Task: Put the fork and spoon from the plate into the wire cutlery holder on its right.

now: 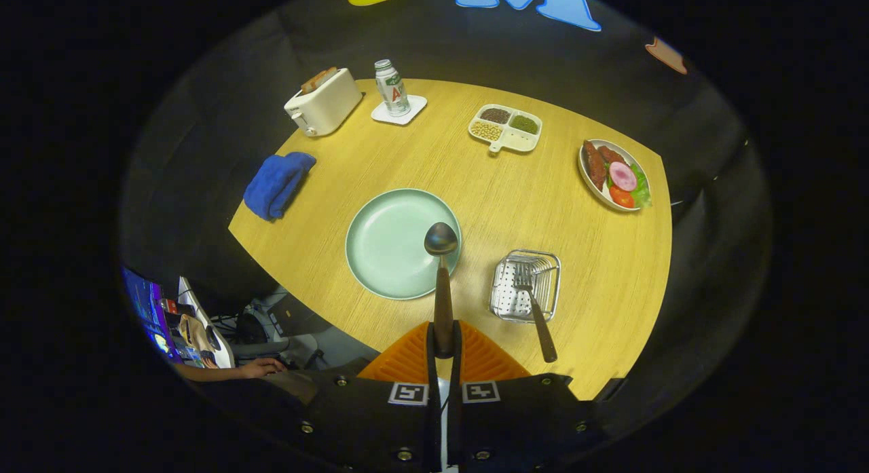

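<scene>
The gripper (443, 347) is clamped on the handle of the spoon (441, 269), both fingers (430, 344) pressing it from either side. The spoon points away from the gripper, its bowl held above the near-right rim of the plate (390, 246); whether it touches the plate cannot be told.

Taking the plate as the landmark: it sits on the bench (475, 181), bare of food. Just to its right stands the wire holder (526, 285), with the fork (533, 303) already lying in it, tines inside and handle sticking out over the holder's near edge. To the plate's left lies a blue cloth (277, 182). Beyond the plate, at the far left, stands a toaster (324, 102) with bread in its slot, and next to that a can (392, 87) on a white coaster (399, 110). Beyond the plate to the right is a divided dish (506, 127) of beans and grains, and farther right a plate of food (614, 174). A person's hand (261, 369) rests below the bench, near left of the plate.
</scene>
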`<state>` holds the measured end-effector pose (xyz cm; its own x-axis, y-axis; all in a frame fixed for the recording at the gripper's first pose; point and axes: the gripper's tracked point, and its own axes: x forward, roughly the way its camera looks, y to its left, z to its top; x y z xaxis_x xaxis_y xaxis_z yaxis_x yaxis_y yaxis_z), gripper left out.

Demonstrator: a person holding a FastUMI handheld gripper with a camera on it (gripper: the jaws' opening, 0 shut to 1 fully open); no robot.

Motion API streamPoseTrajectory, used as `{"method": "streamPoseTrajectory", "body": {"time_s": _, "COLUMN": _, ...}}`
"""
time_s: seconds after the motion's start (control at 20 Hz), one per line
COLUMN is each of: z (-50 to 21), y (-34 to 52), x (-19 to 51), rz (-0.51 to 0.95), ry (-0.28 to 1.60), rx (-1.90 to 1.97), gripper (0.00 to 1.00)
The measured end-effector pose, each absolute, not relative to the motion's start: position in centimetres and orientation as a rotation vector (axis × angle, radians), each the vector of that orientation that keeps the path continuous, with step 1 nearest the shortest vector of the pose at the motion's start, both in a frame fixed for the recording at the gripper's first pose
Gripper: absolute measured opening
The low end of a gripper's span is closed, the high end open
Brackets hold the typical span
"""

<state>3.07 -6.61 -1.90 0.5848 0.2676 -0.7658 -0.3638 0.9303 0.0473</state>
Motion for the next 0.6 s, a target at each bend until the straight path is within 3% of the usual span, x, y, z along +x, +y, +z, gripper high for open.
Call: {"method": "streamPoseTrajectory", "body": {"time_s": 0.6, "z": -1.2, "y": -13.4, "x": 1.3, "rz": 0.284, "ry": 0.866, "rx": -0.067, "gripper": 0.04}}
